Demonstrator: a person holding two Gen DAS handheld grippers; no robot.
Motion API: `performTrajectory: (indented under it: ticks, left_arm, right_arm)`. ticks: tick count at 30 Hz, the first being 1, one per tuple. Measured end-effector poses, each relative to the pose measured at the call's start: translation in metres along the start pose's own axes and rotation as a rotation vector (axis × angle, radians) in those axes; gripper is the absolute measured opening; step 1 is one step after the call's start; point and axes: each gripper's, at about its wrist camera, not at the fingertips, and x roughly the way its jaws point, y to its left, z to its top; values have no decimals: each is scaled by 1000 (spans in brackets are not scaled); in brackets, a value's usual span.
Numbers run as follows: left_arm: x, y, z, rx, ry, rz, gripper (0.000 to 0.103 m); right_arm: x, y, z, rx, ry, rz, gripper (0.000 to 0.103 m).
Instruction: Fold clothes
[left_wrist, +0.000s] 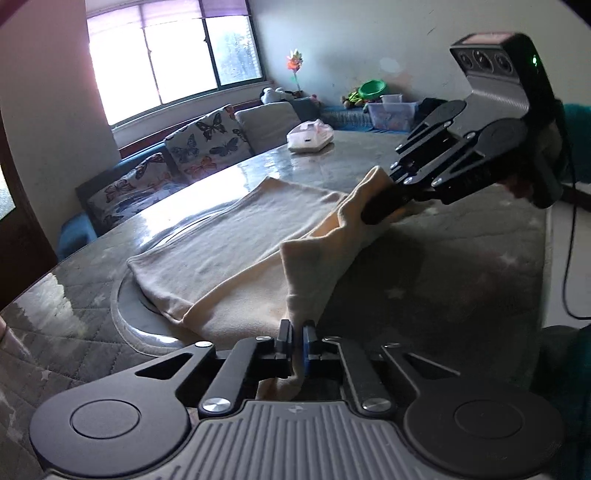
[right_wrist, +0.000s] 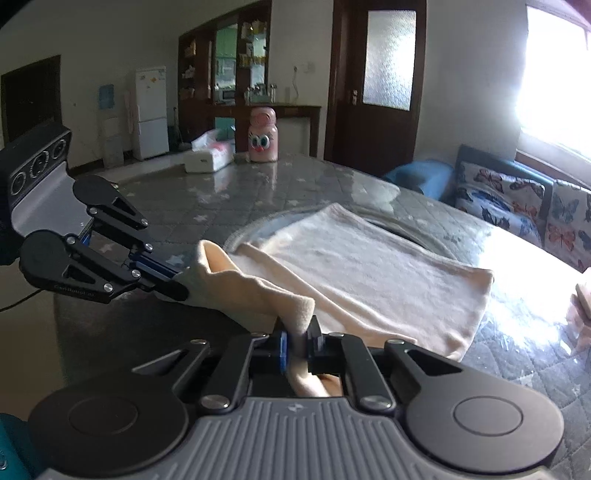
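Your left hand-held gripper (left_wrist: 297, 334) sits at the bottom of the left wrist view, its two fingers clenched on a corner of the one cream-coloured soft cotton garment (left_wrist: 236, 258). From that pinch the cloth rises in a peaked fold, then runs across to your right hand-held gripper (left_wrist: 380, 210), which enters from the upper right and grips the neighbouring corner of the same edge. Both held corners are lifted off the surface; the rest of the garment lies flat on the glossy grey star-patterned counter (left_wrist: 461, 258), partly over a round inset ring. Farther back on the counter you can see one white tissue pack (left_wrist: 310, 137). Beyond the counter's edge stand three butterfly-print cushions (left_wrist: 207, 142) on a blue sofa under the window.

From the right wrist view, your right hand-held gripper (right_wrist: 297, 341) is at the bottom centre, clamped on a bunched corner of the cream garment (right_wrist: 369, 266). Your left hand-held gripper (right_wrist: 177, 286) reaches in from the left, its fingertips buried in the other raised corner, so the edge between the two hangs in a loose ridge. The far part of the garment lies spread on the counter (right_wrist: 258, 184). At the counter's far end stand one white tissue pack (right_wrist: 208, 157) and one pink cartoon-faced bottle (right_wrist: 262, 134), close beside each other.
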Motion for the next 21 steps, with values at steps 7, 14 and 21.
performTrajectory:
  ticks: [7,14,21]
  left_arm:
    - [-44,-26,2,-27,11,-123,5]
    - [-83,-60,-6,-52,31,-194,5]
    - [-91,-55,6,-61,3,-181,5]
  right_arm:
    - [-49,21,-6,-53,12,58,8]
    - [-99,58,-18,-74,82,163,8]
    - [-113,60,-4,-93,88,154,8]
